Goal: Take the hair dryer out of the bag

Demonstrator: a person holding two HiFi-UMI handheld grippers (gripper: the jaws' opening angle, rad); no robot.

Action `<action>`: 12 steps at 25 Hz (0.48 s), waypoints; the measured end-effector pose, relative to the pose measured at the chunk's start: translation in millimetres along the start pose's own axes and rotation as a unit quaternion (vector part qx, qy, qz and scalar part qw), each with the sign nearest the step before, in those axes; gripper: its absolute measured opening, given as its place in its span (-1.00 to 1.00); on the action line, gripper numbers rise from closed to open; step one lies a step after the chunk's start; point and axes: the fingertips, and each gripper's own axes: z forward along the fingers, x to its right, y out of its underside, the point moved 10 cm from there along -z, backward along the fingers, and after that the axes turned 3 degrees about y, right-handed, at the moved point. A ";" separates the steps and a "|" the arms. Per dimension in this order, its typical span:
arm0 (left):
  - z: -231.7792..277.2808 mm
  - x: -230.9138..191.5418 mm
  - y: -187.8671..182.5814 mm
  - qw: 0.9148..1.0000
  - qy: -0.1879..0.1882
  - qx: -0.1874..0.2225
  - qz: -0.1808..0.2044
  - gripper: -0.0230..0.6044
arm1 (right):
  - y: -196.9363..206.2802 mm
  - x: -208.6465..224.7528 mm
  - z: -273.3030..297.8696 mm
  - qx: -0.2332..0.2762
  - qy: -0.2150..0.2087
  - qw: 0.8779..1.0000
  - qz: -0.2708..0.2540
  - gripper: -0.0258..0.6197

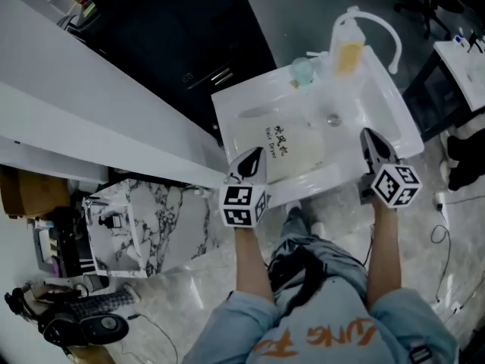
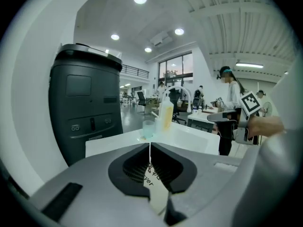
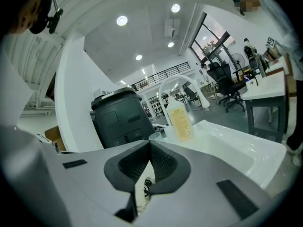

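Denim sleeves and an orange-printed shirt [image 1: 318,332] fill the head view at 6 o'clock. Just beyond them, the left gripper [image 1: 248,164] sits at 7 o'clock of the white sink [image 1: 403,123] and the right gripper [image 1: 371,139] at its 4 o'clock. The cream bag [image 1: 288,146], printed "Hair Dryer", lies flat in the basin. The hair dryer itself is hidden. The left gripper's tip is over the bag's near-left corner, and contact cannot be judged from here. The right gripper is just beside the bag's right edge. At 12 o'clock on the sink's far rim stand a bottle [image 1: 348,51] of yellow liquid, a pale cup [image 1: 301,70] and a curved faucet [image 1: 386,32]. A black cabinet [image 1: 189,44] stands at 10 o'clock.

Seen in the left gripper view, the left gripper [image 2: 150,148] has its jaws pressed together at the tips. The bag [image 2: 155,190] shows through the opening behind them. Sink [image 2: 199,136], cup [image 2: 148,128] and bottle [image 2: 165,117] lie at 12 o'clock, the cabinet [image 2: 85,108] at 9 o'clock, and the right gripper [image 2: 215,118] at 3 o'clock.

Over in the right gripper view, the right gripper [image 3: 150,143] also has its jaws pressed together. A strip of the bag [image 3: 143,190] shows below the tips. The bottle [image 3: 180,119] stands at 12 o'clock, the sink [image 3: 236,150] at 3 o'clock and the cabinet [image 3: 120,117] at 10 o'clock.
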 end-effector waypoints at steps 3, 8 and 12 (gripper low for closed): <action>18.0 12.0 1.5 0.997 0.016 -0.041 0.069 -0.92 | 10.1 -0.4 5.1 -0.013 -0.003 1.000 0.003 -0.92; 48.1 24.4 7.8 0.983 0.054 -0.103 0.144 -0.92 | 17.1 0.3 19.4 -0.021 -0.009 1.000 0.014 -0.92; 64.5 17.2 16.0 0.976 0.077 -0.138 0.147 -0.91 | 33.4 -0.4 28.9 -0.035 -0.006 0.999 0.041 -0.92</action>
